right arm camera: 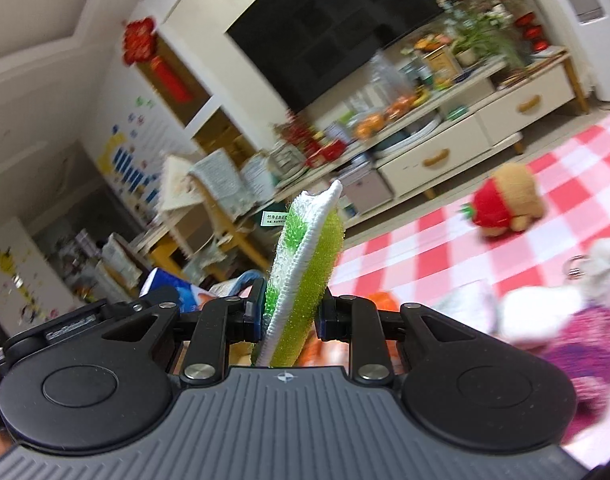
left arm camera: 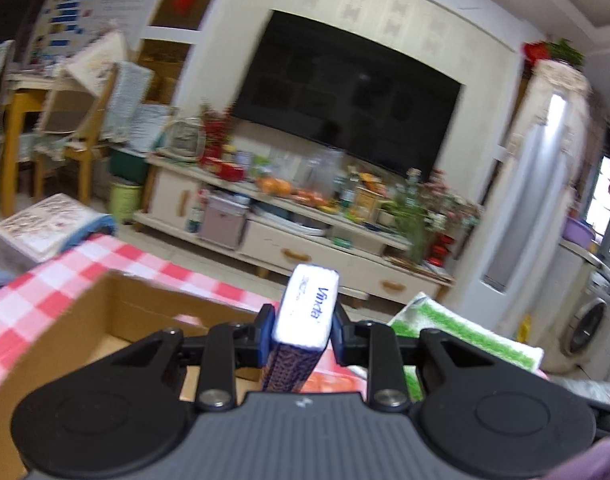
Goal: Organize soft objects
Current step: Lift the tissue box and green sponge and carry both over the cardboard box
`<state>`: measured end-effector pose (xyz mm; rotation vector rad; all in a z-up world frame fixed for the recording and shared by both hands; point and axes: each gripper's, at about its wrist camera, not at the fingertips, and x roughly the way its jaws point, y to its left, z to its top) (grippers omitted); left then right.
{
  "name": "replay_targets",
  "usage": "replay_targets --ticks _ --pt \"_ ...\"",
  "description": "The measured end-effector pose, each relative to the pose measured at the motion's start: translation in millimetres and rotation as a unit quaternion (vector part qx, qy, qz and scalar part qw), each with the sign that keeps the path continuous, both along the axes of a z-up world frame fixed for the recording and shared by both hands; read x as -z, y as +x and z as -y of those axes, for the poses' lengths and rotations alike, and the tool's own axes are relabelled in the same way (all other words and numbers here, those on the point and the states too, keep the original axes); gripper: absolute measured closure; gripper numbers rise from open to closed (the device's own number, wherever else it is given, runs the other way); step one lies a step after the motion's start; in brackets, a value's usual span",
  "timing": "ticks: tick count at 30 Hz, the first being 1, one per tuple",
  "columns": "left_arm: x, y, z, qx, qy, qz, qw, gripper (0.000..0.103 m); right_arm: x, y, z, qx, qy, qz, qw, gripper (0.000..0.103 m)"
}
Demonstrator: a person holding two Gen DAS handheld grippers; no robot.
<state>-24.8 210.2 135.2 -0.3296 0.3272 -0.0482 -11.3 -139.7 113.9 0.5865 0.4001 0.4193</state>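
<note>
- Above the desk (left arm camera: 65, 280), checked cloth: left gripper (left arm camera: 301, 330), jaws clamped on a Vinda tissue pack (left arm camera: 307, 312), beside the cardboard box (left arm camera: 65, 340).
- Right gripper (right arm camera: 289, 312): jaws clamped on a green-and-white cloth (right arm camera: 309, 264), held upright.
- Box floor, visible part: bare; judged nothing stowed yet.
- Outstanding on desk: strawberry plush (right arm camera: 505, 204), white plush (right arm camera: 601, 268), purple item (right arm camera: 585, 344).

Tissue pack (left arm camera: 305, 312): glossy plastic wrap. Green cloth (right arm camera: 305, 276): fuzzy, bristly pile, white stitched edge. Box (left arm camera: 65, 336): matt cardboard. Tablecloth (right arm camera: 505, 208): checked, smooth. Plush toy (right arm camera: 505, 204): soft nap. TV (left arm camera: 345, 92): glossy.
</note>
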Motion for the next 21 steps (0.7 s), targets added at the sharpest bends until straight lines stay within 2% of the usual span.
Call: replay_targets --ticks 7,16,20,21 --pt "5 5 -30 -0.066 -0.006 -0.028 0.9974 0.076 -2 28 -35 -0.055 -0.047 0.002 0.997 0.074" --pt "10 9 -56 -0.102 -0.022 -0.064 0.9925 0.076 5 61 -65 -0.088 -0.152 -0.002 0.984 0.074" --pt "13 10 -61 -0.113 -0.025 -0.076 0.9904 0.075 8 68 -73 -0.088 -0.202 -0.008 0.975 0.066" --pt "13 10 -62 -0.114 -0.027 -0.079 0.9900 0.074 8 67 -72 -0.084 -0.212 -0.008 0.974 0.053"
